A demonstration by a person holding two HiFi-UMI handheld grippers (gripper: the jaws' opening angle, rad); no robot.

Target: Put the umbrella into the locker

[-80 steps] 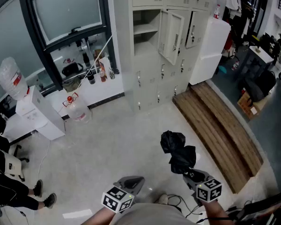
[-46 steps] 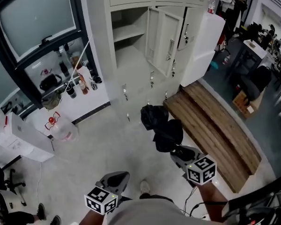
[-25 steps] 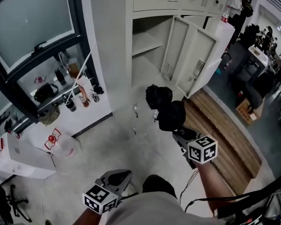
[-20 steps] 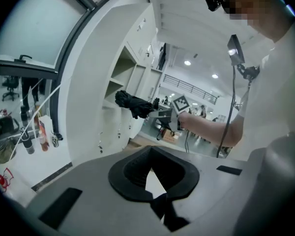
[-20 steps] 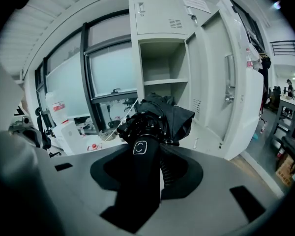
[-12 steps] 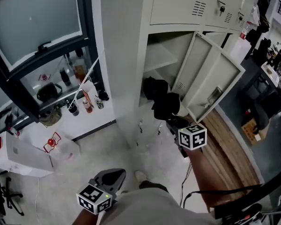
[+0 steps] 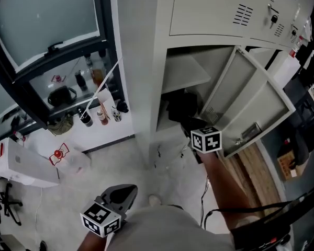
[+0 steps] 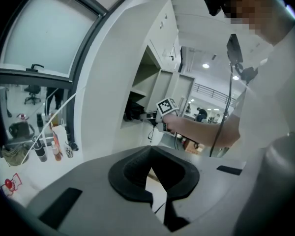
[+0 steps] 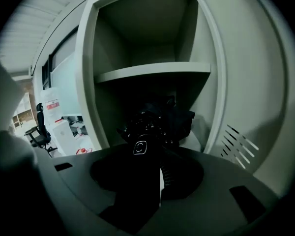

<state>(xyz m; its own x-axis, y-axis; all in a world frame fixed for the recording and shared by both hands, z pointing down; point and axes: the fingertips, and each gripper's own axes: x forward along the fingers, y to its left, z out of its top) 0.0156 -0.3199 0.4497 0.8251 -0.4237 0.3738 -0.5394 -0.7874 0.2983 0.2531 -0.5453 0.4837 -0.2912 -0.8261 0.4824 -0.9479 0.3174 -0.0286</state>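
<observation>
Two grippers are in play, and only the right gripper [image 7: 192, 123] carries anything: its jaws are clamped on the handle of the black folded umbrella [image 7: 181, 104], which fills the space between them in the right gripper view [image 9: 148, 181]. The umbrella [image 9: 160, 119] points forward into the open locker [image 7: 141, 61], its crumpled canopy inside the mouth of the lower compartment, under the shelf [image 7: 184, 72] and beside the left wall. Whether the canopy touches the compartment floor cannot be told. From the right gripper view the shelf [image 9: 152, 73] runs across above the bundle, with an empty-looking upper space over it. The door [image 7: 251, 109] stands swung out to the right of the outstretched forearm [image 7: 220, 177], its vent slots [image 9: 238, 141] showing on the inner face. The left gripper [image 7: 123, 193] hangs low by the person's body, well apart from the locker, over the pale floor [image 7: 68, 192]. Its jaws [image 8: 159, 200] are drawn together to a thin slit with nothing between them. Looking along them, the left gripper view catches the umbrella [image 8: 132, 113] at the locker opening. A dark-framed window [image 7: 47, 14] sits left of the locker, with bottles [image 7: 100, 115] on the ledge below it.
</observation>
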